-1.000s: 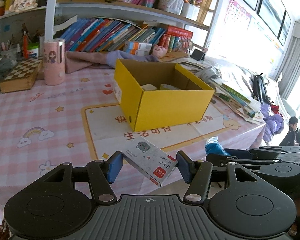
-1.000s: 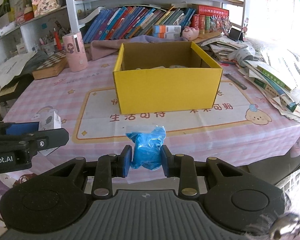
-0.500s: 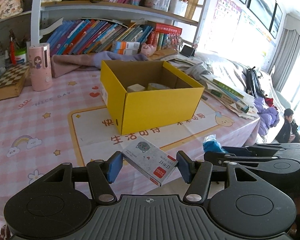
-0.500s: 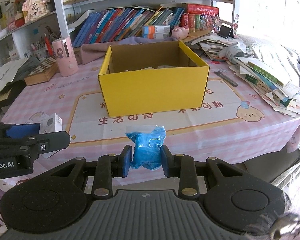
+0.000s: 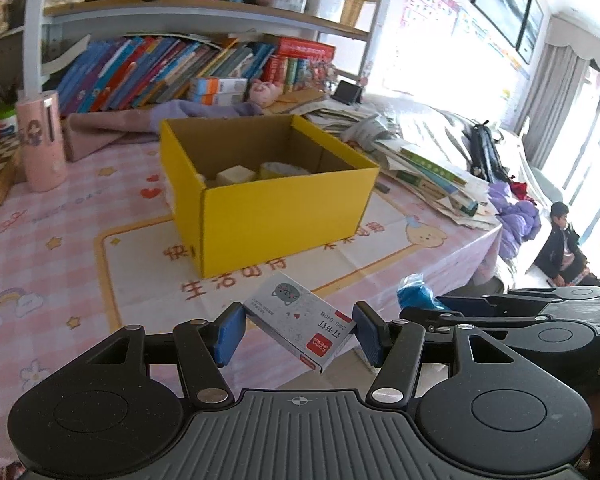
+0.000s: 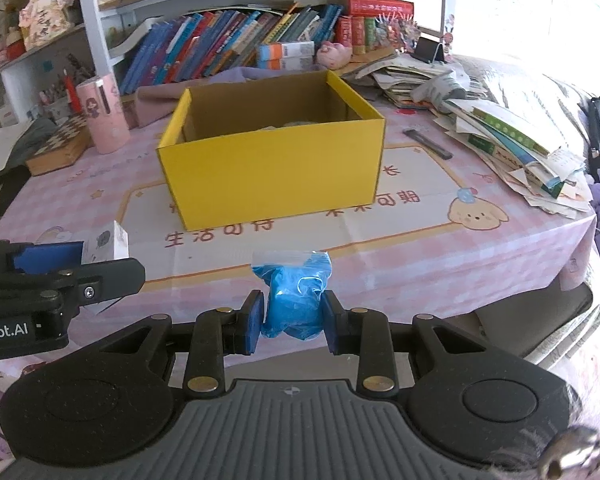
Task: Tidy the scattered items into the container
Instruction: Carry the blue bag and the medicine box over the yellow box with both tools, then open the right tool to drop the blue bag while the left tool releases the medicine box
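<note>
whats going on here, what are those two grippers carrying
A person is tidying a cluttered table with a handheld gripper in each hand. The left gripper is clamped on a small grey staples box, held tilted. The right gripper is squeezing a small bag of blue stuff. Both are held above the near table edge, short of the open yellow cardboard box, which already has a few items inside. Neither item has gone in yet.
</note>
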### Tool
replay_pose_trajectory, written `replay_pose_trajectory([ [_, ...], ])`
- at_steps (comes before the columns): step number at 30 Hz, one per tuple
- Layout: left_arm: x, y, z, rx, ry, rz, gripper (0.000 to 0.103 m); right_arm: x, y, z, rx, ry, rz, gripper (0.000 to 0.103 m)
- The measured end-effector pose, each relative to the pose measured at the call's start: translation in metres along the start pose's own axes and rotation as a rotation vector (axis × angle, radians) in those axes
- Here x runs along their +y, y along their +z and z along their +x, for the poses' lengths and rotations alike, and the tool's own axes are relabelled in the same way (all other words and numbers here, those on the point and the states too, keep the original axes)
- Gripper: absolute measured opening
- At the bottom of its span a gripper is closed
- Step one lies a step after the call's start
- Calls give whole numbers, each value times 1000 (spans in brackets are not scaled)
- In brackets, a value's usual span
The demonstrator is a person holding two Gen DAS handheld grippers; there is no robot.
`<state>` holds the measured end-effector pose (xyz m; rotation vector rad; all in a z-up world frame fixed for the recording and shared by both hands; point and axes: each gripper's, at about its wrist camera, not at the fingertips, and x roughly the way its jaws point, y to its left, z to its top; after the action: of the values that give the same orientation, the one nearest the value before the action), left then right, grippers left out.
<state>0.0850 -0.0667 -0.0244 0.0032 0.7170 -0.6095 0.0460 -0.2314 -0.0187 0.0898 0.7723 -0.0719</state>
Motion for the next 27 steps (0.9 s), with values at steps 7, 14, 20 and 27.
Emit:
replay_pose_trajectory([
  [7,-10,14,20,-15,-36,27,58,-13,11,11,2,-29,11,29],
  [14,-6,39,32,-92,0,16,58,-25,41,25,-59,-16,11,29],
  [20,-4,77,43,-199,59,40,58,-40,83,37,-151,0,7,29],
  [27,-5,120,78,-232,136,56,58,-59,147,63,-230,49,-49,29],
])
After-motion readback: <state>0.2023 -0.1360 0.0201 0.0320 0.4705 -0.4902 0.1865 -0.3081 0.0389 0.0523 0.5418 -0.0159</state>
